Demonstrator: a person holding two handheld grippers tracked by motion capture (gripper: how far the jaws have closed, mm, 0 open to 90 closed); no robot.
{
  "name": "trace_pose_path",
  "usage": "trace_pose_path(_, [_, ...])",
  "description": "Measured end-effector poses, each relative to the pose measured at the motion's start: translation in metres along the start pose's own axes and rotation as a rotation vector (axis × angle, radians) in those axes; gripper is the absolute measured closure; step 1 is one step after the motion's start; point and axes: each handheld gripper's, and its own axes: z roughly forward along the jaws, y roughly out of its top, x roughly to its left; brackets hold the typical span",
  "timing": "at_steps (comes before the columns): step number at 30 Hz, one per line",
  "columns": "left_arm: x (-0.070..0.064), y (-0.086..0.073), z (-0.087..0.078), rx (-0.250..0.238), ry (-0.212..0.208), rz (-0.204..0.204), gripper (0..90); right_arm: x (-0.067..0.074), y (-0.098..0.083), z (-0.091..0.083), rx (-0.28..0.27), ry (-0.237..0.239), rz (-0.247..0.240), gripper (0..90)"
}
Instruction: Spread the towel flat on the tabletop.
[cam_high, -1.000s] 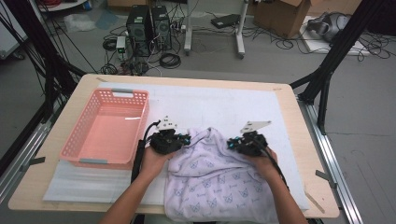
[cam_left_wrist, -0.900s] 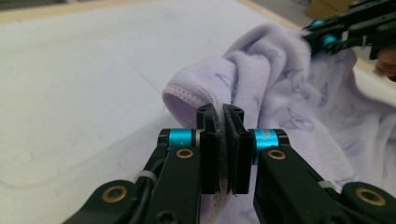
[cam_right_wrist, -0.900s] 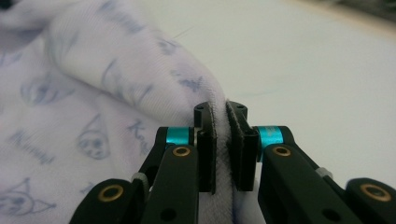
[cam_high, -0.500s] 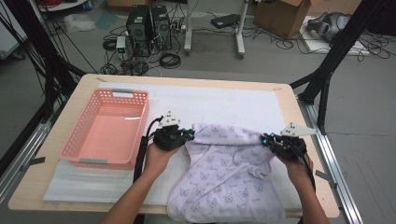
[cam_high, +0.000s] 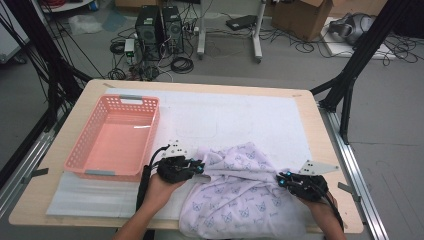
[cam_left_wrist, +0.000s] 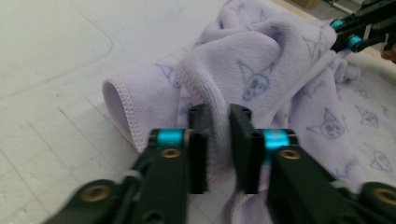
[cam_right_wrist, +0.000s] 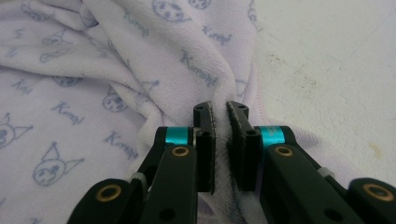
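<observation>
Right now a single lilac towel printed with small cartoon faces lies rumpled on the near half of the worktop, stretched between two grippers, with its lower part hanging toward the person's edge. The left gripper has its jaws around a folded hem of the cloth; they have just been opening, and though the fabric sits between them the gap looks loosened, so the pinch may be weak or already letting go. The right gripper has its jaws nearly pressed together on a bunched edge of the towel near the worktop's right side. The risk, as I judge it, is that the left hem slips free while the right hand pulls, letting the cloth collapse back into a heap or slide off the near edge. A second worry is that either gripper holds more than one layer, so the towel would spread out twisted instead of flat. By count: one towel, one pink basket standing empty to the left, well apart from the cloth, two grippers, and one white mat covering the worktop.
</observation>
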Motion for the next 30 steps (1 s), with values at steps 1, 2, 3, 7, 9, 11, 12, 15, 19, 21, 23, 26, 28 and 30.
trace_pose_path(1, [0.002,0.003,-0.001,-0.024,0.012,-0.007,62.9,-0.001,0.001,-0.001,-0.008,0.003,0.016,79.5])
trace_pose_path(2, [0.005,0.008,-0.002,-0.043,0.023,-0.021,56.8,-0.004,0.003,-0.002,-0.028,0.008,0.027,77.8])
trace_pose_path(3, [0.008,0.012,-0.003,-0.060,0.034,-0.027,53.3,-0.006,0.007,-0.005,-0.053,0.016,0.044,75.1])
trace_pose_path(7, [0.021,0.033,-0.003,-0.099,0.060,-0.043,48.7,-0.017,0.029,-0.015,-0.150,0.009,0.081,70.0])
trace_pose_path(9, [0.029,0.040,-0.001,-0.098,0.075,-0.040,48.8,-0.025,0.041,-0.016,-0.159,-0.020,0.084,70.2])
trace_pose_path(11, [0.035,0.045,0.005,-0.081,0.083,-0.039,48.7,-0.033,0.050,-0.013,-0.165,-0.042,0.092,69.4])
trace_pose_path(12, [0.038,0.047,0.009,-0.070,0.088,-0.036,48.5,-0.038,0.054,-0.010,-0.164,-0.046,0.098,69.2])
trace_pose_path(15, [0.046,0.045,0.024,-0.055,0.068,-0.058,46.4,-0.050,0.063,0.006,-0.123,-0.067,0.106,68.0])
trace_pose_path(19, [0.053,0.037,0.044,0.007,0.054,-0.083,46.2,-0.061,0.067,0.037,-0.037,-0.072,0.104,66.4])
trace_pose_path(21, [0.055,0.035,0.051,0.022,0.050,-0.102,46.4,-0.065,0.067,0.052,0.001,-0.068,0.122,66.5])
trace_pose_path(23, [0.055,0.033,0.057,0.039,0.038,-0.121,46.8,-0.070,0.065,0.066,0.031,-0.049,0.161,70.3])
trace_pose_path(26, [0.051,0.029,0.065,0.096,0.012,-0.107,47.4,-0.070,0.064,0.086,0.098,-0.005,0.173,72.1])
trace_pose_path(28, [0.047,0.028,0.068,0.123,-0.004,-0.091,47.2,-0.063,0.065,0.093,0.130,0.009,0.145,69.2])
trace_pose_path(30, [0.044,0.027,0.070,0.137,-0.018,-0.083,47.1,-0.061,0.067,0.093,0.116,0.076,0.143,67.8])
